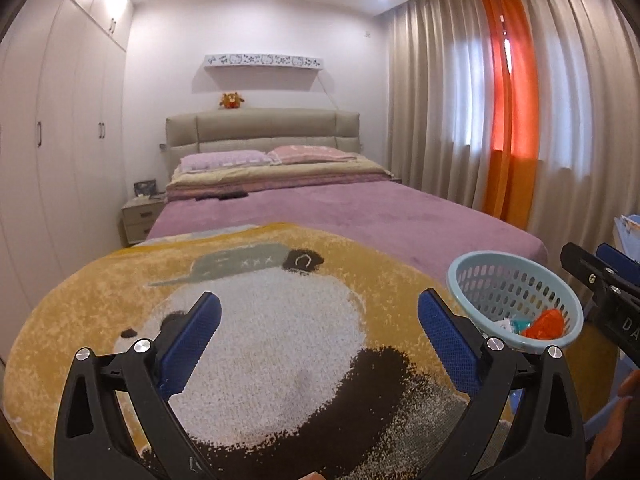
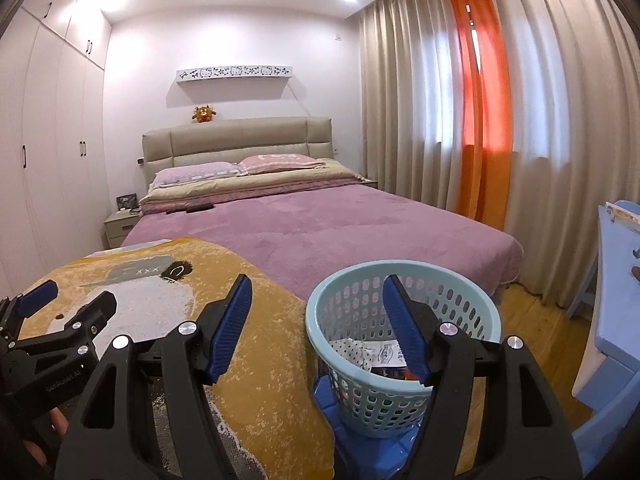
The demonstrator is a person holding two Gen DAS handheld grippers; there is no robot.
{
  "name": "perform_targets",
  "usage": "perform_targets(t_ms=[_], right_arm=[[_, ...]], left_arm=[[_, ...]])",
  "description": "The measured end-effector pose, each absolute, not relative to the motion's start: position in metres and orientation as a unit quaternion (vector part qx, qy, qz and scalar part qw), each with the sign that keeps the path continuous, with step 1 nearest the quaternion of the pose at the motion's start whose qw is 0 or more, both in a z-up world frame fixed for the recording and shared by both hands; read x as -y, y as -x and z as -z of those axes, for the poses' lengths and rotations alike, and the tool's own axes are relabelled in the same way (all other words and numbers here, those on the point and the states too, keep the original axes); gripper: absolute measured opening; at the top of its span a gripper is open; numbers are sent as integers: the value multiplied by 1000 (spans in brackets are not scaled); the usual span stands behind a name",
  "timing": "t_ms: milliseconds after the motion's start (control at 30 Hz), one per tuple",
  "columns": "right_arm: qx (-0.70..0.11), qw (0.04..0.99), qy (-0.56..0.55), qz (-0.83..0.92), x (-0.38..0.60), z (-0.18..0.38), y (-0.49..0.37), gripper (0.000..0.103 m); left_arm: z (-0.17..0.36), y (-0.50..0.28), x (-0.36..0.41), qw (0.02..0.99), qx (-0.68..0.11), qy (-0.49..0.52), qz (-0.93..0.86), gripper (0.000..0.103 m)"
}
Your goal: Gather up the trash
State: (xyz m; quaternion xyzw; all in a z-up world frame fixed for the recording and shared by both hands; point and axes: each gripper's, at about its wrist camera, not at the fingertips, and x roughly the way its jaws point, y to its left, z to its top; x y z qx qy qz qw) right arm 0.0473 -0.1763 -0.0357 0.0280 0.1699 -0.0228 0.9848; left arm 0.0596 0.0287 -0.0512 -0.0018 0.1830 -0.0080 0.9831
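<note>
A light blue perforated basket (image 2: 404, 364) stands on a blue stool beside the bed's foot. It holds trash: white wrappers (image 2: 374, 354) and an orange piece (image 1: 546, 324). The basket also shows at the right of the left wrist view (image 1: 516, 300). My right gripper (image 2: 320, 328) is open and empty, its right finger over the basket's mouth, its left finger over the rug. My left gripper (image 1: 320, 340) is open and empty above the yellow panda rug (image 1: 280, 340). I see no loose trash on the rug.
The rug lies over the foot of a bed with a purple cover (image 2: 320, 224). Wardrobes (image 1: 52, 140) line the left wall. Curtains (image 2: 540, 120) hang on the right. A blue chair or table (image 2: 616, 300) stands right of the basket. A nightstand (image 1: 140, 216) is at the far left.
</note>
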Motion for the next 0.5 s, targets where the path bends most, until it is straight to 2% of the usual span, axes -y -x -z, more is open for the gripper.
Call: perform_targets(t_ms=[267,500], right_arm=[[-204,978,-23,20,178,46,-59,64],[-195,980,-22,26,179,44,-55,64]], left_arm=[[54,-62,-30,982,-186,2,7,96],[56,-63,-30,981,-192,1,7,96]])
